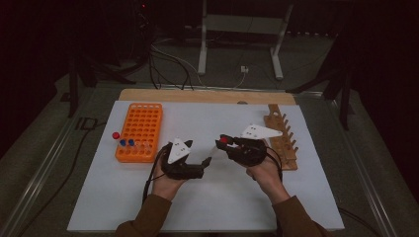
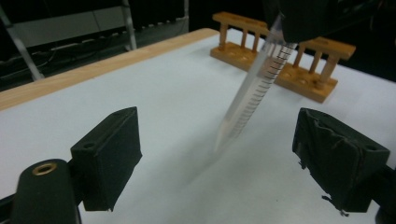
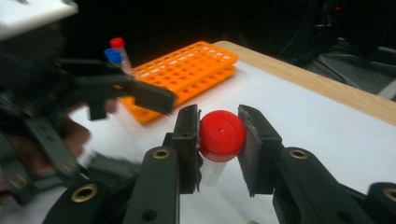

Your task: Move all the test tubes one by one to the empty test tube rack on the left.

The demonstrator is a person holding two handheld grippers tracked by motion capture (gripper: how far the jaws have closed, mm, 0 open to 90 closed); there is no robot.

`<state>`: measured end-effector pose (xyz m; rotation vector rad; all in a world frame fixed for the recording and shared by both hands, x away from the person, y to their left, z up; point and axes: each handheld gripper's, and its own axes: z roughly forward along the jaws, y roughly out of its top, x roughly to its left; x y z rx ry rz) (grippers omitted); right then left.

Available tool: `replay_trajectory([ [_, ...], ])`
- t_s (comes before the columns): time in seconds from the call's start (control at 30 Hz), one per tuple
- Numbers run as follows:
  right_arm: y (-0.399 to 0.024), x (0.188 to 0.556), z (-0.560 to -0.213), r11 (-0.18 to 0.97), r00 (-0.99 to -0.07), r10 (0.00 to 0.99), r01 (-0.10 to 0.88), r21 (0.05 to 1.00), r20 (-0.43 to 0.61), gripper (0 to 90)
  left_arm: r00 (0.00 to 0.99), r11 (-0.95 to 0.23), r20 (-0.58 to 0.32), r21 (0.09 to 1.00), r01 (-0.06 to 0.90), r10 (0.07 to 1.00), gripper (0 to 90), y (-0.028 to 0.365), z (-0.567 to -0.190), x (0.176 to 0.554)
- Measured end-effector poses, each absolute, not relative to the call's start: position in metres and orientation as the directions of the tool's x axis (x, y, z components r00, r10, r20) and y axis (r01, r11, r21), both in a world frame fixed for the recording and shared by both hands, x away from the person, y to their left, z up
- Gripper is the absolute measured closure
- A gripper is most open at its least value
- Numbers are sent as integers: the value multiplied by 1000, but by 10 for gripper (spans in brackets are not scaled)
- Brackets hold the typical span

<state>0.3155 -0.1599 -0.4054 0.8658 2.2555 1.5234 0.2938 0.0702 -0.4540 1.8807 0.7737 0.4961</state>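
Nearest of all, seen along the right gripper (image 3: 219,140), 2 black jaws were clamped on the red cap (image 3: 222,134) of a clear tube (image 2: 252,88), the pads pressing it from both sides. Its body hung below the cap and slanted toward the left gripper (image 2: 224,154). In the left gripper view that tube showed dark graduation marks along its side, its pointed tip low above the white mat (image 1: 207,197), between and just beyond that gripper's 2 jaws. Those jaws stood wide apart, a pad on either side with clear gap to the tube, touching nothing.

From the high view both grippers sat near the middle of the mat, close together, the left one (image 1: 185,163) just left of the right one (image 1: 232,145), each held in a hand coming up from the near edge in brown sleeves. Grey 3-cornered plates topped both.

Left of the hands, an orange rack (image 1: 140,131) lay on the mat, most of its holes unfilled. At its near end stood 2 blue-capped tubes (image 1: 126,143), and a red-capped tube (image 1: 115,136) stood at the rack's left edge; whether it was in a hole or just beside the rack I couldn't tell.

Right of the hands a wooden rack (image 1: 281,140) ran from near to far, just beside the right gripper. Beyond the mat a wooden table edge (image 1: 207,95) showed.
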Motion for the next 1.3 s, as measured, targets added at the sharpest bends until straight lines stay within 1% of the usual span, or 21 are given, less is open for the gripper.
replay_trajectory([
  [0.03, -158, 315, -405, 264, -784, 614, 320, 910, 97, 705, 716, -306, 9, 908, 287, 698, 194, 68, -455, 294],
  [0.1, -155, 314, -406, 269, -792, 601, 322, 907, 103, 705, 724, -310, 13, 909, 279, 689, 265, 65, -456, 293],
  [0.17, -152, 313, -407, 278, -798, 594, 325, 904, 104, 704, 739, -310, 11, 912, 269, 673, 380, 63, -455, 293],
  [0.27, -149, 312, -409, 286, -805, 583, 330, 900, 110, 705, 753, -316, 15, 913, 258, 658, 492, 61, -454, 293],
  [0.43, -146, 311, -410, 290, -814, 569, 331, 898, 116, 705, 764, -349, 34, 902, 254, 644, 610, 59, -455, 292],
  [0.53, -145, 311, -411, 296, -817, 565, 331, 896, 115, 705, 770, -362, 39, 897, 255, 637, 699, 59, -455, 292],
  [0.63, -146, 313, -413, 289, -819, 560, 333, 898, 123, 697, 770, -362, 39, 897, 254, 636, 712, 58, -456, 292],
  [0.67, -147, 313, -413, 283, -820, 558, 336, 898, 131, 669, 769, -359, 38, 898, 254, 638, 729, 58, -456, 292],
  [0.8, -152, 316, -417, 261, -816, 558, 348, 901, 153, 509, 757, -342, 28, 903, 261, 653, 743, 61, -456, 293],
  [0.93, -158, 317, -421, 258, -807, 571, 347, 901, 148, 374, 741, -324, 18, 906, 271, 671, 745, 67, -456, 294],
  [1.13, -168, 314, -423, 255, -755, 649, 334, 907, 96, 172, 719, -296, 7, 914, 278, 695, 745, 79, -454, 292],
  [1.3, -182, 313, -427, 237, -710, 698, 349, 907, 91, 113, 700, -276, 5, 921, 275, 714, 744, 94, -449, 287],
])
